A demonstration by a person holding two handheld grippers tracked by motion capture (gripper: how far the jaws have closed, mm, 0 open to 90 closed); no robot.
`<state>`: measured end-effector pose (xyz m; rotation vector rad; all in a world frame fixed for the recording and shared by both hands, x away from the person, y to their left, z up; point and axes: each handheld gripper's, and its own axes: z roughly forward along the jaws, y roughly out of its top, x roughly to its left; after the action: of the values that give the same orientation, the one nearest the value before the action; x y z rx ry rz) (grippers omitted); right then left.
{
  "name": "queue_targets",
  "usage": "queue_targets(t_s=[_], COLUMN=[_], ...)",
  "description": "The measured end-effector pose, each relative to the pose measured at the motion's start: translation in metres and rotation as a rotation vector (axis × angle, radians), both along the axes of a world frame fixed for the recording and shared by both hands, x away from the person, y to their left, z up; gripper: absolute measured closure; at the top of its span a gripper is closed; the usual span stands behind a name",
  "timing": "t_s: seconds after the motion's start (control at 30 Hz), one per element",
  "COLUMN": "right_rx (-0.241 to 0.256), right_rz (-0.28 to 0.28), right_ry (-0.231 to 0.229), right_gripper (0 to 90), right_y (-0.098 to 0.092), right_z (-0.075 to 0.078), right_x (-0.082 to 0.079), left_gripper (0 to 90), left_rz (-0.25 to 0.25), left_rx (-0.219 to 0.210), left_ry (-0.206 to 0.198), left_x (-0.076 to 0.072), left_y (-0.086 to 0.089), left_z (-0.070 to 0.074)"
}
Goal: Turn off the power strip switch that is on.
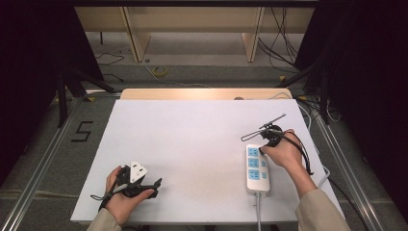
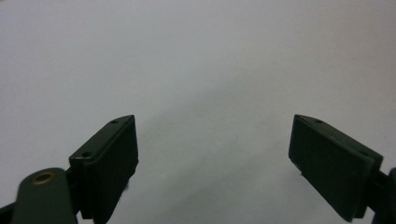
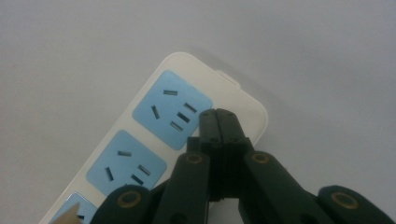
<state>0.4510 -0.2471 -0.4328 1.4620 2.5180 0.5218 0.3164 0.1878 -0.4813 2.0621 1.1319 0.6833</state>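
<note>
A white power strip (image 1: 256,168) with three blue socket faces lies on the white counter (image 1: 192,144) near its right edge, its cord running off the near side. The right gripper (image 3: 218,114) sits over the far end of the strip, its jaws pressed together with nothing between them, their tips just above the strip's edge beside the farthest socket. In the high view the right hand (image 1: 284,154) rests over the strip's far end. The left gripper (image 2: 214,154) is held low at the near left of the counter, well apart from the strip, its jaws spread wide and empty over bare white surface. The left hand (image 1: 126,195) grips it from below.
</note>
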Motion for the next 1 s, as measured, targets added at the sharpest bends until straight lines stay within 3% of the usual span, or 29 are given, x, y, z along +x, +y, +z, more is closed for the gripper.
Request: queue_targets(t_s=[1.0], right_rx=[0.020], right_rz=[0.013], right_ry=[-0.037], right_gripper=[90.0], right_y=[-0.0012], right_z=[0.0062], right_x=[-0.0052], left_gripper=[15.4], left_rz=[0.002], left_rx=[-0.001], left_ry=[0.003], left_x=[-0.0003], left_y=[-0.0005], left_z=[-0.0003])
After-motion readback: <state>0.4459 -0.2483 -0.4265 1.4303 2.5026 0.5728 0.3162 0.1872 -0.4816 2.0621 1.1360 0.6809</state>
